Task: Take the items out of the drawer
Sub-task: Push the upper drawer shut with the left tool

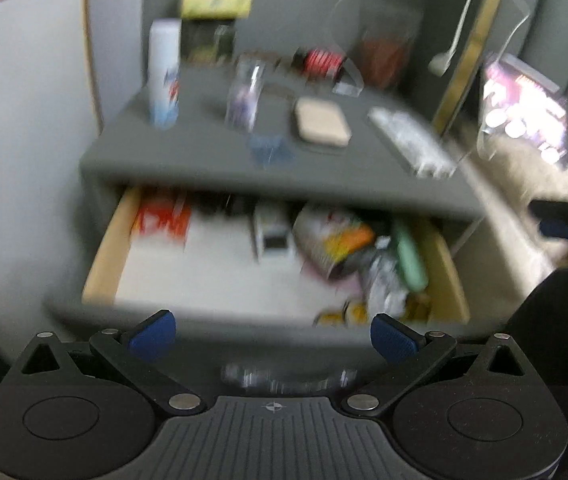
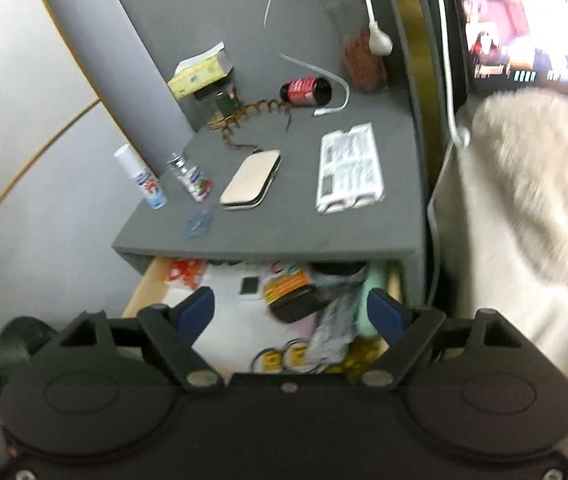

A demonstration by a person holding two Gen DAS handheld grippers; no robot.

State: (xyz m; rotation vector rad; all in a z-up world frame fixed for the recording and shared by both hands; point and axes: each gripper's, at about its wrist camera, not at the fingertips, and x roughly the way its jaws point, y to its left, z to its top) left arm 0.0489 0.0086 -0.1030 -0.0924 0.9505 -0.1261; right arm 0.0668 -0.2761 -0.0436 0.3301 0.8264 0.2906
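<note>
Drawer (image 2: pixel 140 300) pulled out under grey counter (image 2: pixel 284 232), at lower centre of right wrist frame, mid frame in the blurred left view. Crammed at its right with packets, a green tube (image 2: pixel 371 296), a dark case (image 2: pixel 291 308). Right gripper (image 2: pixel 291 308) spread wide above the clutter, holding nothing. Left gripper (image 1: pixel 272 338) wide apart too, empty, at drawer's near edge.
</note>
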